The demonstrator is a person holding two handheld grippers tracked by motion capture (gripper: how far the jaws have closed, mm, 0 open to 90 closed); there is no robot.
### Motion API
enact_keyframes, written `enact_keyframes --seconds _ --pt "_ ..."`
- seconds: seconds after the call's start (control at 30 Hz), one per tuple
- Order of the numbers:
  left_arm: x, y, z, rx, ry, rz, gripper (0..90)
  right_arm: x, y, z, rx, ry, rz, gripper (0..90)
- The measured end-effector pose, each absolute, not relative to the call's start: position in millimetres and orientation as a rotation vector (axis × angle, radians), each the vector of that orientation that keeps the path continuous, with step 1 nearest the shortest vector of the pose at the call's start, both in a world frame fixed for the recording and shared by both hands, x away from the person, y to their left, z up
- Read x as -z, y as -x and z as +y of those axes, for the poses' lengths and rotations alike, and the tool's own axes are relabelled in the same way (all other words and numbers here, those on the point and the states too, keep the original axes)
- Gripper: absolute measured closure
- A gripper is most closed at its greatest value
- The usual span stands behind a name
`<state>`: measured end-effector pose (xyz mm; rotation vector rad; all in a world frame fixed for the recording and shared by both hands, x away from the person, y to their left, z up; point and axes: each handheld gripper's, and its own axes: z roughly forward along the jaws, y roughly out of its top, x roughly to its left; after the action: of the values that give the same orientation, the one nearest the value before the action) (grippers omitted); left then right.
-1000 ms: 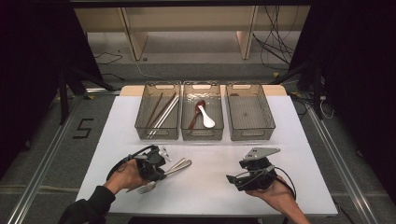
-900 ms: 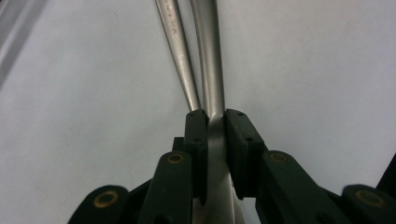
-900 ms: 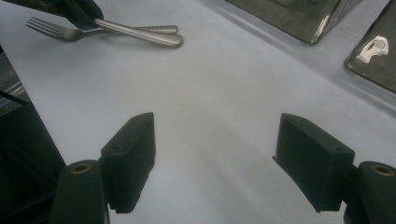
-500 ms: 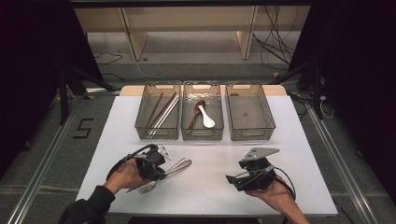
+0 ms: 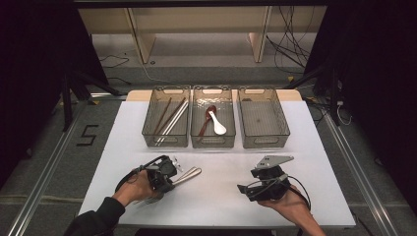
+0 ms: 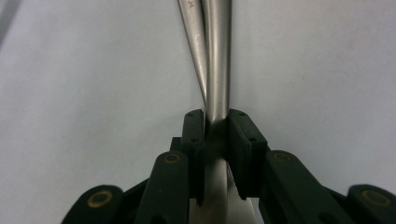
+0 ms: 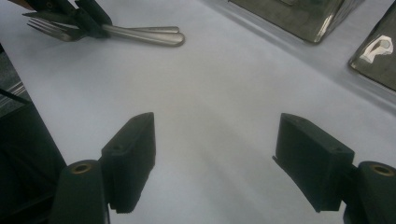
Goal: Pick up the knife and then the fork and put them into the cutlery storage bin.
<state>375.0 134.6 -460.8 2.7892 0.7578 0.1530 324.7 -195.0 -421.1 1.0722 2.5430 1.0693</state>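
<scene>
Three bins (image 5: pixel 214 142) stand in a row behind — two forks (image 5: pixel 189 173) lie before them (front left) on the table (image 5: pixel 221 201).

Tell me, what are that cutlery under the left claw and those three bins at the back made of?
The forks in the left gripper look like polished steel: silvery grey with bright streaks along the handles. The three bins look like smoky clear plastic, since the chopsticks and spoons inside show through their walls.

The left gripper (image 5: pixel 164 173) covers the near ends of the forks (image 5: pixel 189 174), so how many tines is anyone's guess. Their handles (image 6: pixel 212 46) run off the far edge in the left gripper view.
</scene>
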Motion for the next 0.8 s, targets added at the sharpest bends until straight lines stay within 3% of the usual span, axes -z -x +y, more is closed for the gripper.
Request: enact_keyframes --seconds 0.8 --pt "458.3 -373.7 137.4 -0.136 -2.745 0.74 79.3 420.2 -325.3 -195.5 -1.077 -1.077 2.539 29.9"
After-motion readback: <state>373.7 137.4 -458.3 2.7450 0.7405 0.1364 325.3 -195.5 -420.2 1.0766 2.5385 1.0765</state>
